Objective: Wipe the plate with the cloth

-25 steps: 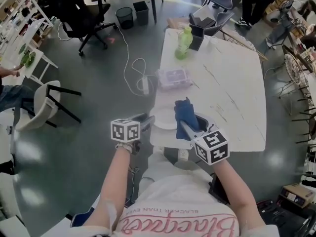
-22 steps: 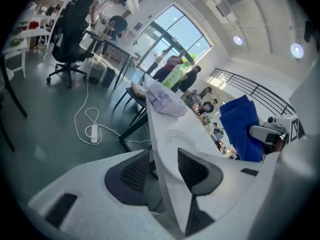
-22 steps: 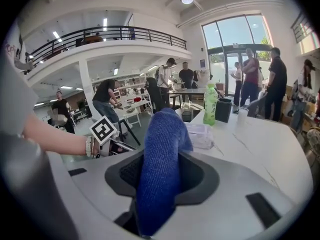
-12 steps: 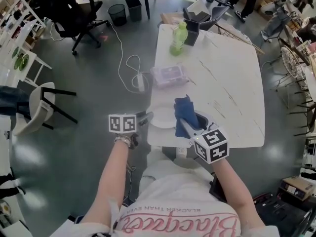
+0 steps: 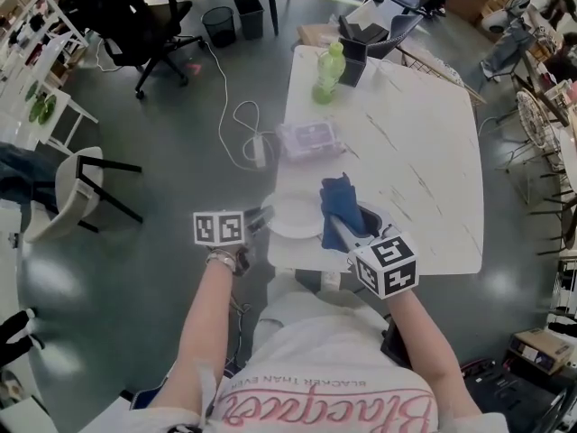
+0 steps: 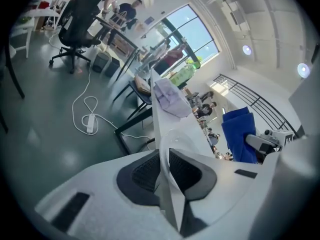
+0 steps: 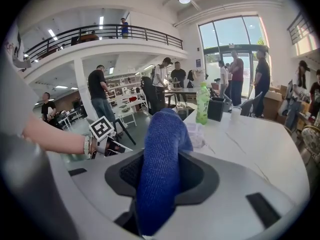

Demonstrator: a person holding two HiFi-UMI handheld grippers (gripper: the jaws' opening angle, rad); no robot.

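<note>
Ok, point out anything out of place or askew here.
Nothing is spilled or broken. The plate sits right at the table's left edge, its rim between the closing jaws of the left hand-held gripper. A corded white power strip lies loose on the floor beside the table.

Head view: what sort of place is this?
Probably an open-plan office or shared workspace: a swivel office chair on a grey floor, a long white table, and, in the right gripper view, a railed mezzanine above standing people.
</note>
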